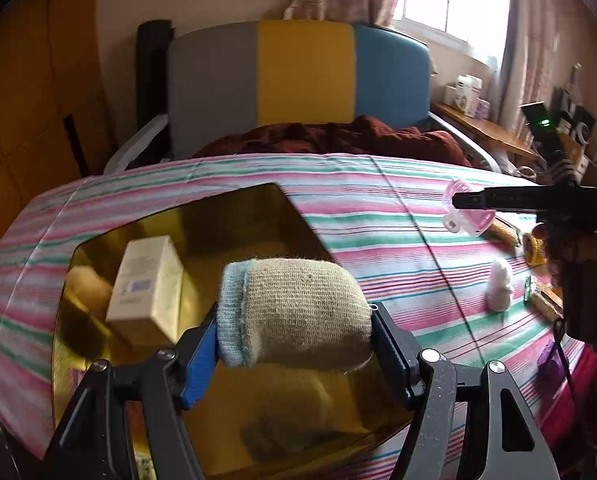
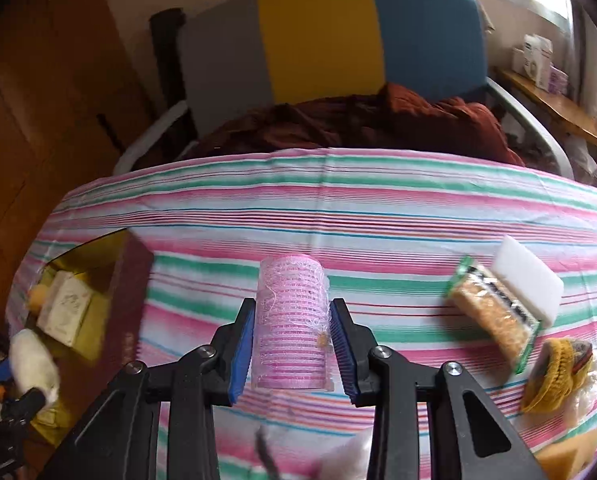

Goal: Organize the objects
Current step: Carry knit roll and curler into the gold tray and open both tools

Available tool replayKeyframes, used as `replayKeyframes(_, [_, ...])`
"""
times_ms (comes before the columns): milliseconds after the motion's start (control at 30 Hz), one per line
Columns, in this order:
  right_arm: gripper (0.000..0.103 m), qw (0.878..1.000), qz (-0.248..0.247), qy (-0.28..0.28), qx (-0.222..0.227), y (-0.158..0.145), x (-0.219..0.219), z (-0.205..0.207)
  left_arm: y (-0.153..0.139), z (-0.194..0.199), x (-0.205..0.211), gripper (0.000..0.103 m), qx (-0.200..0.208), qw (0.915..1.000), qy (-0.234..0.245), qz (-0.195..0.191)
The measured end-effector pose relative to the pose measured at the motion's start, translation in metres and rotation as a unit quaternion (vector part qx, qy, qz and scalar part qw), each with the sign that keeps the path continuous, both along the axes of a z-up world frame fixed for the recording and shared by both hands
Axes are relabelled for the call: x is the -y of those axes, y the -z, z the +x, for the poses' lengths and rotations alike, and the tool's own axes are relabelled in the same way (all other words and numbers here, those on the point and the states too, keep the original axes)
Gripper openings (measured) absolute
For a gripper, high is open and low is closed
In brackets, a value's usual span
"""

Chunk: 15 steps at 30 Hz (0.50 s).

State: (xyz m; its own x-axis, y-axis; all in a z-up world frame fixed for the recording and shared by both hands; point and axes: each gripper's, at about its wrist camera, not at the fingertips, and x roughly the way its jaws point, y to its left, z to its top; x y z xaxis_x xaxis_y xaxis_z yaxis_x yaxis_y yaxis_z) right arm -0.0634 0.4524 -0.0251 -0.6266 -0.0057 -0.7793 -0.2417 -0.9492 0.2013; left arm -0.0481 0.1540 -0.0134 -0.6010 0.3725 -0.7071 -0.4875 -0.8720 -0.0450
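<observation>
The left gripper (image 1: 294,344) is squeezing a rolled-up sock (image 1: 298,312), beige with a pale blue cuff. Its fingers are about half open, with the sock filling the gap between them. It hangs over a shiny gold box (image 1: 170,220) that sits near the left edge of the striped cloth (image 1: 358,200). Inside the box leans a cream carton (image 1: 146,284) (there is tiny print on it, too blurry to read).

The right gripper (image 2: 292,340) has its fingers nearly closed on a pink hair roller (image 2: 290,320), held upright above the cloth. The middle of the cloth and its far side are bare, so there is lots of room there. Things crowd the right edge: a white sponge block (image 2: 530,276), touching a packet of brown grains (image 2: 494,316), and a yellow knitted thing (image 2: 554,372). Beyond the far edge lies a dark red blanket (image 2: 378,120) before a grey, yellow and blue headboard (image 2: 318,40).
</observation>
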Motion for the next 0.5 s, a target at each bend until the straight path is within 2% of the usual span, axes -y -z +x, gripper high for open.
replayKeyframes(333, [0.036,0.996,-0.024,-0.079,-0.03,-0.025,0.092,0.015,0.007,0.005,0.04,0.07,0.01,0.9995,-0.025,0.015])
replayKeyframes(500, [0.036,0.992,-0.022,-0.123,-0.018,-0.024,0.139,0.007,0.013,0.003,0.075,0.07,0.016,0.998,-0.059,0.02])
